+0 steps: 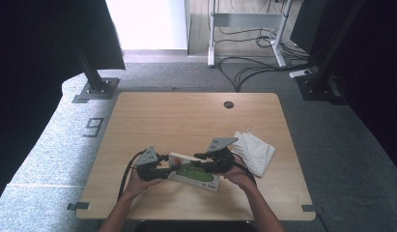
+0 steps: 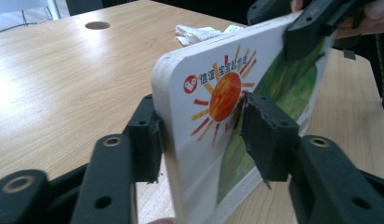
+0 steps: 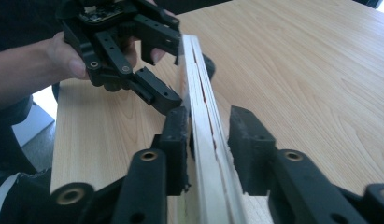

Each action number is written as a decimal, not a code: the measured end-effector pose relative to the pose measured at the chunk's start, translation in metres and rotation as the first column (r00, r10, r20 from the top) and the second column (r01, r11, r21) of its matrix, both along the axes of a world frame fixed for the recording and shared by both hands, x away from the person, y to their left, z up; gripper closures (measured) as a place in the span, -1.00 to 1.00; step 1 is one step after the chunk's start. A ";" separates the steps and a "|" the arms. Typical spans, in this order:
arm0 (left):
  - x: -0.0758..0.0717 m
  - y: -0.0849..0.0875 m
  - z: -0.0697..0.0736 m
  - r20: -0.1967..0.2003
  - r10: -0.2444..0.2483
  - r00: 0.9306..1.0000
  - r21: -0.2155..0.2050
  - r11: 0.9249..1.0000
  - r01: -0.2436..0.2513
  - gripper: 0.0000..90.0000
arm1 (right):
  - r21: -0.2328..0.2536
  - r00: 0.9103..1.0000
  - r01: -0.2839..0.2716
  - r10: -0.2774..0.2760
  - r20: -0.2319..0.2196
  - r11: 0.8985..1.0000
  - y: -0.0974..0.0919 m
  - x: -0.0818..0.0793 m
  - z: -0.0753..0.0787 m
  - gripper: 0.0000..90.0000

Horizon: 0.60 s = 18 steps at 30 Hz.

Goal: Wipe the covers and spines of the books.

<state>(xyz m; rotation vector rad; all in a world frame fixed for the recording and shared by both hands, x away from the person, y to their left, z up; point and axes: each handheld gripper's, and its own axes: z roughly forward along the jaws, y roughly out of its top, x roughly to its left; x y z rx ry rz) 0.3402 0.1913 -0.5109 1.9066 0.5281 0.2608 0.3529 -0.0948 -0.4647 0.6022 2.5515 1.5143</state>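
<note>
Board book [image 1: 195,173] sits low centre of the high view, held on edge between both grippers, over the wooden table [image 1: 186,121]. Cover shows a red-orange sun [image 2: 224,95] and green below. Left gripper [image 2: 201,133] clamps the book's near end, both pads pressing its faces. Right gripper [image 3: 208,140] straddles the other end: left pad against the pages, right pad standing off with a gap, so jaws are parted, not gripping. White cloth [image 1: 254,151] lies crumpled just right of the right gripper, right-centre of the high view.
</note>
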 end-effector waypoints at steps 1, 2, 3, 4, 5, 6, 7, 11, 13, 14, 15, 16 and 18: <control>-0.001 0.000 0.000 0.001 -0.003 1.000 -0.003 1.000 0.003 0.18 | 0.013 1.000 0.010 -0.010 0.000 1.000 -0.003 0.000 -0.001 0.40; -0.001 0.001 -0.001 0.003 -0.004 1.000 -0.004 1.000 0.004 0.20 | 0.025 1.000 0.013 -0.013 0.000 1.000 -0.005 0.000 -0.002 0.39; -0.003 0.001 -0.001 0.008 -0.009 1.000 -0.003 1.000 0.009 0.22 | 0.032 1.000 0.012 -0.012 -0.005 0.999 -0.007 0.000 -0.003 0.38; -0.003 0.002 -0.001 0.007 -0.010 1.000 -0.002 1.000 0.010 0.24 | 0.039 1.000 0.015 -0.015 -0.007 0.999 -0.010 -0.001 -0.004 0.36; -0.003 0.002 -0.001 0.002 -0.012 1.000 -0.003 1.000 0.012 0.26 | 0.036 1.000 0.023 -0.023 -0.003 0.999 -0.012 -0.002 -0.005 0.31; -0.004 0.002 -0.001 0.003 -0.015 1.000 -0.004 1.000 0.015 0.27 | 0.035 1.000 0.030 -0.030 0.000 0.999 -0.014 -0.002 -0.005 0.28; -0.004 0.003 -0.001 0.002 -0.018 1.000 -0.004 1.000 0.018 0.28 | 0.044 0.999 0.040 -0.040 -0.006 0.998 -0.017 -0.002 -0.006 0.25; -0.005 0.002 -0.002 0.004 -0.032 0.999 -0.008 0.999 0.032 0.31 | 0.058 0.998 0.058 -0.057 -0.019 0.997 -0.027 -0.003 -0.012 0.18; -0.006 0.001 -0.002 0.007 -0.041 0.999 -0.001 0.999 0.041 0.32 | 0.056 0.998 0.060 -0.059 -0.019 0.997 -0.030 -0.003 -0.015 0.15; -0.006 0.000 -0.002 0.011 -0.042 0.999 0.004 0.999 0.042 0.32 | 0.061 0.998 0.061 -0.059 -0.023 0.996 -0.032 -0.002 -0.016 0.15; -0.007 -0.001 -0.003 0.014 -0.042 0.999 0.007 0.999 0.042 0.30 | 0.069 0.998 0.057 -0.055 -0.026 0.996 -0.033 -0.002 -0.017 0.16; -0.007 -0.002 -0.003 0.016 -0.045 0.999 0.009 0.999 0.045 0.28 | 0.072 0.998 0.054 -0.052 -0.025 0.996 -0.034 -0.003 -0.018 0.17; -0.007 -0.002 -0.002 0.011 -0.046 0.999 0.005 0.999 0.046 0.25 | 0.072 0.999 0.042 -0.040 -0.019 0.997 -0.035 -0.004 -0.019 0.21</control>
